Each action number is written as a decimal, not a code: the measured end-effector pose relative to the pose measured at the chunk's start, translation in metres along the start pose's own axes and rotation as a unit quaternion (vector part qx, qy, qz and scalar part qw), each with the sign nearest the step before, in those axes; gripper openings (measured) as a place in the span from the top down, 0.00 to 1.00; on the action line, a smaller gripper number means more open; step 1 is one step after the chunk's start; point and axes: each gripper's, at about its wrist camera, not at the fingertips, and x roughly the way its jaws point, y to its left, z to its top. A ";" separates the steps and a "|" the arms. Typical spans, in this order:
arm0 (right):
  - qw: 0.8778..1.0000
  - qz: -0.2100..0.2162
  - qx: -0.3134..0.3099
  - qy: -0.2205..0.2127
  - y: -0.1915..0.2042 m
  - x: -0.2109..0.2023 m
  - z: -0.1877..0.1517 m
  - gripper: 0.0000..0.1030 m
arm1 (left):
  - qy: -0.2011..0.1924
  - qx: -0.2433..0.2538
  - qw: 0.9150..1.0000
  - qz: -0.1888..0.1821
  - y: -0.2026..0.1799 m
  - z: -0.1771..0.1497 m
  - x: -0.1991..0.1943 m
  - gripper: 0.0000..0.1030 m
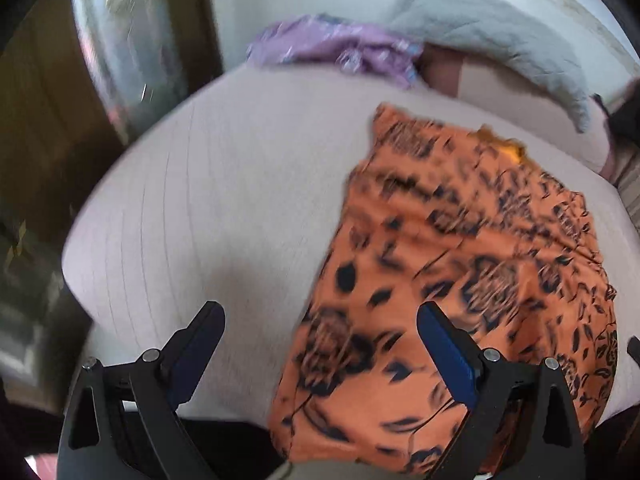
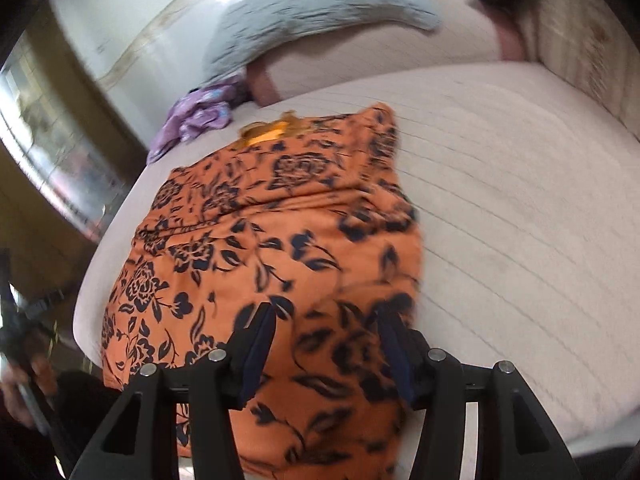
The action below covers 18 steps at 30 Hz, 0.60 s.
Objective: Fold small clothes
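orange black-floral thin fabric garment [image 2: 256, 240] flat on bed [image 2: 500, 200] | light, limp, slippery; pinch near hem corners | left tool [image 1: 320, 320] and right tool [image 2: 326, 316] both apart, empty

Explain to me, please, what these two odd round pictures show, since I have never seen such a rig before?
A person holds a two-fingered claw in each hand, with a wide-angle camera on each looking along its fingers. One picture is from the left claw, the other from the right claw. Both stand open above an orange flowered garment spread on a pale bed; neither holds anything. Farther back lie a crumpled purple garment and a grey pillow.
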 end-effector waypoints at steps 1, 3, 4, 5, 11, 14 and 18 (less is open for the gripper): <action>1.000 0.002 0.015 0.000 -0.005 -0.003 -0.004 0.39 | 0.012 -0.014 1.000 -0.006 0.008 -0.006 0.005 0.06; 0.999 0.004 0.046 0.010 -0.017 -0.006 -0.012 0.36 | 0.035 -0.036 0.999 -0.020 0.021 -0.016 0.013 0.06; 0.998 0.007 0.061 0.019 -0.022 -0.005 -0.015 0.36 | 0.046 -0.045 0.998 -0.026 0.026 -0.021 0.016 0.06; 0.997 0.013 0.078 0.027 -0.027 -0.005 -0.019 0.36 | 0.055 -0.050 0.997 -0.030 0.030 -0.024 0.019 0.06; 0.989 0.006 0.125 0.080 -0.038 0.005 -0.044 0.36 | 0.096 -0.067 0.992 -0.052 0.048 -0.040 0.031 0.07; 0.992 -0.010 0.103 0.076 -0.027 0.007 -0.049 0.34 | 0.104 -0.063 0.991 -0.058 0.051 -0.043 0.035 0.14; 0.994 -0.013 0.067 0.080 -0.007 0.014 -0.053 0.35 | 0.124 -0.062 0.987 -0.079 0.051 -0.049 0.042 0.36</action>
